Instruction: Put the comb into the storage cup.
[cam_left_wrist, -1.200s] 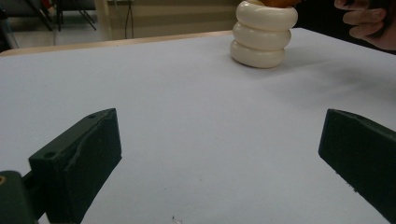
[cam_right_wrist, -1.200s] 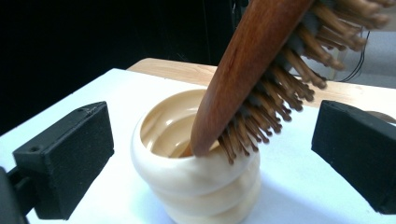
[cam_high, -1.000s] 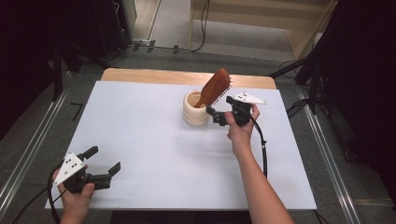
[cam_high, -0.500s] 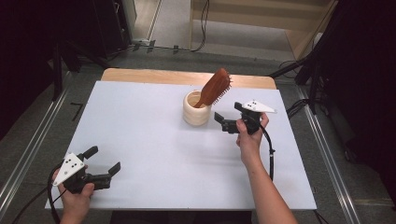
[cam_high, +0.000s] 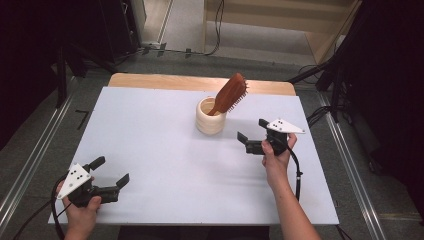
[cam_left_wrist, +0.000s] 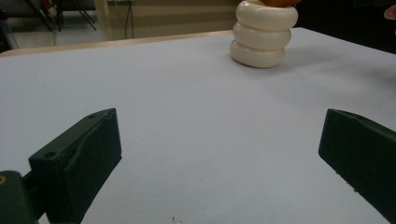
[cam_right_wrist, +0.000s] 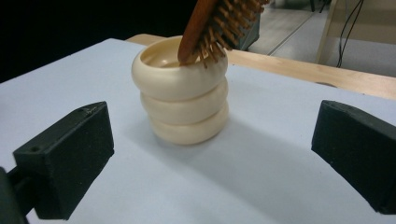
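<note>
Covering a wooden table, white sheet (cam_high: 150, 130), grey floor beyond; ribbed cream cup (cam_high: 210, 116) holding brown hairbrush (cam_high: 231, 93), tilted, mid-table; right gripper (cam_high: 251, 135) nearby, left gripper (cam_high: 111, 171) well apart, both spread wide, empty

Table (cam_high: 150, 150): white top, bare wood strip (cam_high: 200, 82) along the far edge.
Floor (cam_high: 30, 150): grey, metal rails (cam_high: 35, 150) running down both sides.
Beyond the table: pale wooden furniture (cam_high: 280, 25) — black cables (cam_high: 217, 30) trailing over a light floor.
Sides: dark, black stands (cam_high: 62, 65) left and right.
</note>
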